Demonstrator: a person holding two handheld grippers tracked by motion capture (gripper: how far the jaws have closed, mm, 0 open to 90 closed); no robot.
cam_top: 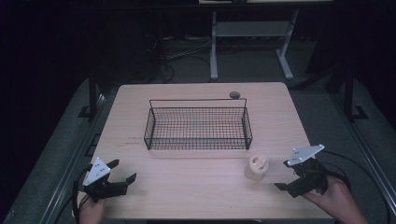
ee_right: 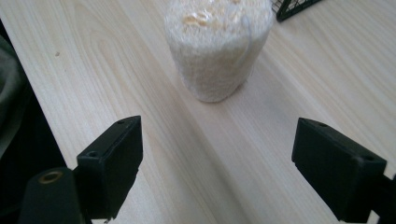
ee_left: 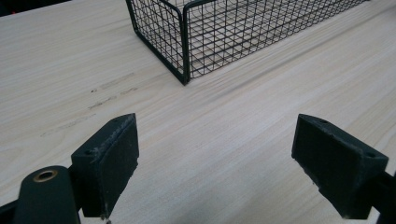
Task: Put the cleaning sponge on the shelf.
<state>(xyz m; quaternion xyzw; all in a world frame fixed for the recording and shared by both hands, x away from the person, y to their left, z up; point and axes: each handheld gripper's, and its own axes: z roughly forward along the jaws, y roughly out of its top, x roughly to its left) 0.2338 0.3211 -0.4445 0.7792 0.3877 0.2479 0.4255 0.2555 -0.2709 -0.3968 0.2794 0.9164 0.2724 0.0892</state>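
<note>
Looking down from the high view, a wire basket [cam_top: 198,128] sat empty at the middle of the wooden table [cam_top: 140,100], and a pale cup-like container [cam_top: 257,167] stood just off the basket's near right corner, probably staged for loading. The left gripper [cam_top: 118,171] hung well off the basket's near left corner, jaws spread and holding nothing; the right gripper [cam_top: 283,174] waited near the container, on the side away from the basket, likewise agape. In the left gripper view, the basket's corner [ee_left: 185,77] lay ahead beyond bare tabletop. In the right gripper view, the container [ee_right: 217,46] stood dead ahead between the wide jaws, untouched, suggesting an approach lined up.
</note>
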